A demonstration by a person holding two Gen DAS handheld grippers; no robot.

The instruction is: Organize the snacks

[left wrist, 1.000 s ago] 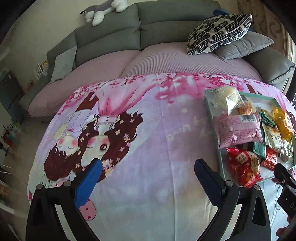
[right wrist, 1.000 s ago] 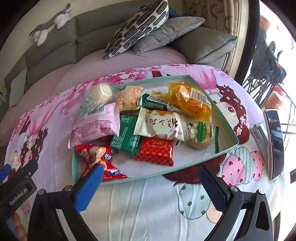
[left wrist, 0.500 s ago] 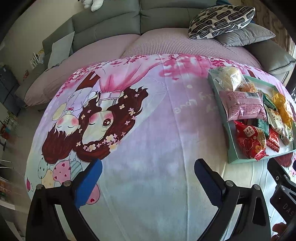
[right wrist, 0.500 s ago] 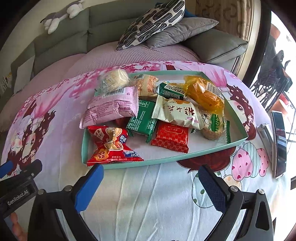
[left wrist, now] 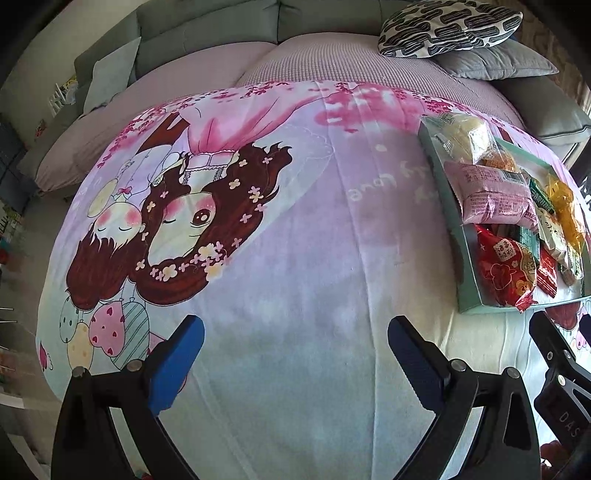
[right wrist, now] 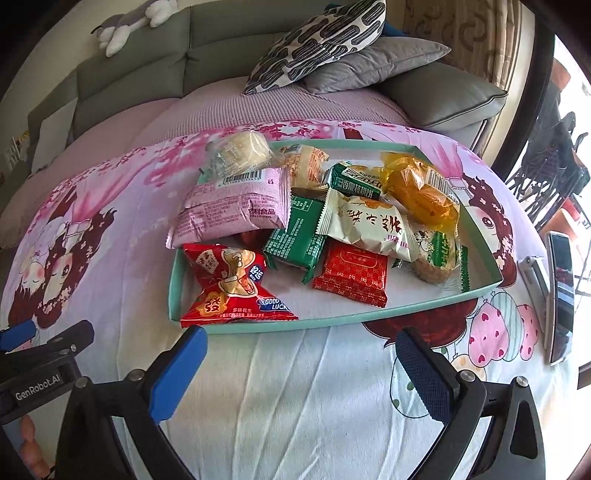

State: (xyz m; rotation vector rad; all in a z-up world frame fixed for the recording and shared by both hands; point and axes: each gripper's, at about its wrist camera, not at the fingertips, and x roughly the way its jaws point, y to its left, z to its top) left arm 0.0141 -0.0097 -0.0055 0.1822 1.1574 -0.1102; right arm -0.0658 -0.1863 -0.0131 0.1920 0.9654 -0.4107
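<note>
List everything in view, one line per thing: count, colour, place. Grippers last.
tray: one, mint green, on the blanket's right part.
snack packs: about ten in the tray; red peanut bag at near left corner, pink pack hanging over left rim, yellow pack at far right.
blanket: one, pink cartoon print, covering the surface.
sofa: one, grey-green, behind.
cushions: patterned pillow, grey cushion, on the sofa.
plush toy: one, grey and white, on the sofa back.
phone: one, dark, right of tray.
left gripper: open, over bare blanket.
right gripper: open, before the tray's near rim.
</note>
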